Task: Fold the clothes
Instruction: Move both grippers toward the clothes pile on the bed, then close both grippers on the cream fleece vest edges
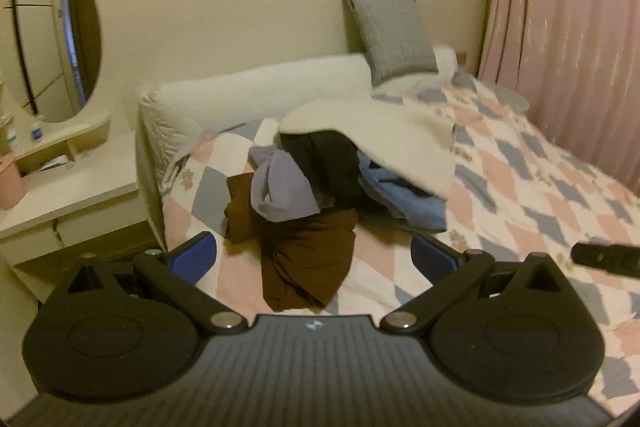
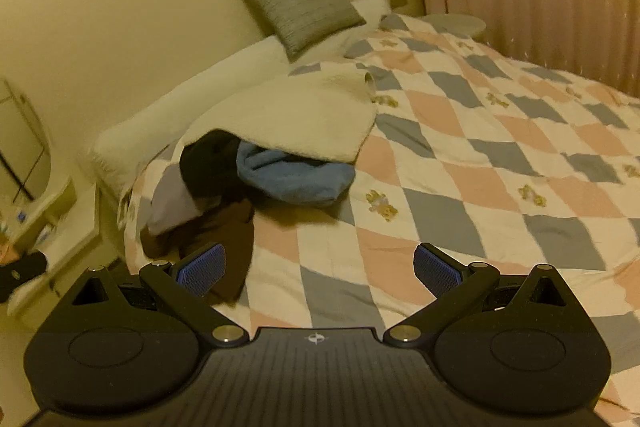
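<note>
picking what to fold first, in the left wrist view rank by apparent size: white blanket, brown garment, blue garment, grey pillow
1. white blanket
2. brown garment, though it lies nearest the camera
3. grey pillow and blue garment: look alike; the blue one is partly covered, so unranked

My left hand-held gripper is matte black plastic: a ribbed centre plate with a small silver emblem, two round housings with recessed discs, angled link arms on silver pivot screws, and blue textured finger pads. My right hand-held gripper looks identical.
</note>
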`<act>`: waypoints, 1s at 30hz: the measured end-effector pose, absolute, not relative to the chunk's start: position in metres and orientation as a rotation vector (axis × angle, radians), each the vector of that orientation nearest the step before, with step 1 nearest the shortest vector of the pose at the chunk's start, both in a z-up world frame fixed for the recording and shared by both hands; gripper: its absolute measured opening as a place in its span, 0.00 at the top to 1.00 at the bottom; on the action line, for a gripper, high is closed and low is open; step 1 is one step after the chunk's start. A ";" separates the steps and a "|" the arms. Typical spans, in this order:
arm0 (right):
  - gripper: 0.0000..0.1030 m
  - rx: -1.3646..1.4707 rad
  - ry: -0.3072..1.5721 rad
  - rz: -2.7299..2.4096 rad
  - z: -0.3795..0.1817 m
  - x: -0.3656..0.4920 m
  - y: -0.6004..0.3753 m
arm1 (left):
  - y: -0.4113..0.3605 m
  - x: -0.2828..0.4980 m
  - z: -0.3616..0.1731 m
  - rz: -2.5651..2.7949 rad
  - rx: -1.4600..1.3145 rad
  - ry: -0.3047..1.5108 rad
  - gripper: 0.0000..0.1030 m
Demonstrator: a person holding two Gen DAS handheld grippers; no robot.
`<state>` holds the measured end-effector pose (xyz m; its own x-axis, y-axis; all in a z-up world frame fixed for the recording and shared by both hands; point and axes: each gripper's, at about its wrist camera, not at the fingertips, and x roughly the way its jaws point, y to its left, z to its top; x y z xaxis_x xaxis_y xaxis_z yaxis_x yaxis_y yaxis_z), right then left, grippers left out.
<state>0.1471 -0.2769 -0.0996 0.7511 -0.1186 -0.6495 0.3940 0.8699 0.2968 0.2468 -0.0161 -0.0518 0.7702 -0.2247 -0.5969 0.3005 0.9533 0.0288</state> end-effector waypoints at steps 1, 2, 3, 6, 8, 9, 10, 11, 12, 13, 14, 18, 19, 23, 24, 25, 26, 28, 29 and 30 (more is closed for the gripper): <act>0.00 0.440 0.666 -0.299 -0.102 0.157 -0.278 | -0.017 0.263 -0.056 -0.291 0.137 0.652 0.01; 0.00 0.441 0.666 -0.308 -0.104 0.167 -0.278 | -0.018 0.279 -0.061 -0.297 0.149 0.673 0.01; 0.00 0.445 0.676 -0.320 -0.108 0.181 -0.278 | -0.019 0.294 -0.066 -0.309 0.166 0.690 0.01; 0.00 0.487 0.716 -0.330 -0.119 0.217 -0.279 | -0.020 0.336 -0.076 -0.345 0.215 0.705 0.01; 0.00 0.513 0.730 -0.336 -0.128 0.240 -0.279 | -0.020 0.365 -0.083 -0.357 0.248 0.702 0.01; 0.00 0.513 0.727 -0.341 -0.133 0.250 -0.277 | -0.021 0.379 -0.087 -0.363 0.259 0.700 0.01; 0.00 0.499 0.730 -0.350 -0.136 0.261 -0.276 | -0.022 0.394 -0.090 -0.370 0.270 0.698 0.01; 0.00 0.483 0.734 -0.360 -0.140 0.271 -0.274 | -0.024 0.408 -0.094 -0.376 0.280 0.693 0.01; 0.00 0.463 0.737 -0.371 -0.144 0.282 -0.273 | -0.025 0.422 -0.097 -0.379 0.297 0.687 0.01; 0.00 0.442 0.740 -0.383 -0.147 0.292 -0.271 | -0.028 0.434 -0.101 -0.388 0.318 0.679 0.01; 0.00 0.425 0.737 -0.393 -0.150 0.300 -0.270 | -0.031 0.445 -0.105 -0.402 0.338 0.668 0.01; 0.00 0.431 0.754 -0.425 -0.165 0.332 -0.279 | -0.046 0.489 -0.123 -0.462 0.412 0.623 0.01; 0.00 0.439 0.761 -0.432 -0.169 0.340 -0.283 | -0.053 0.498 -0.127 -0.475 0.445 0.605 0.01; 0.04 0.493 0.780 -0.452 -0.185 0.369 -0.301 | -0.081 0.537 -0.144 -0.533 0.596 0.520 0.08; 0.06 0.499 0.784 -0.466 -0.189 0.377 -0.308 | -0.091 0.544 -0.149 -0.554 0.646 0.483 0.09; 0.07 0.504 0.788 -0.480 -0.193 0.384 -0.315 | -0.102 0.552 -0.154 -0.576 0.697 0.444 0.09; 0.09 0.494 0.788 -0.488 -0.197 0.393 -0.321 | -0.111 0.559 -0.159 -0.600 0.740 0.412 0.10; 0.10 0.463 0.790 -0.499 -0.204 0.410 -0.333 | -0.130 0.574 -0.171 -0.643 0.824 0.352 0.14; 0.11 0.440 0.792 -0.500 -0.208 0.419 -0.337 | -0.140 0.582 -0.177 -0.664 0.866 0.322 0.16; 0.15 0.417 0.794 -0.501 -0.212 0.427 -0.341 | -0.147 0.592 -0.182 -0.675 0.891 0.308 0.18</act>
<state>0.4273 -0.3411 -0.2118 0.5969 -0.2659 -0.7570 0.5688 0.8057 0.1655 0.5917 -0.1472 -0.1823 0.7541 -0.4112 -0.5120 0.6562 0.4418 0.6117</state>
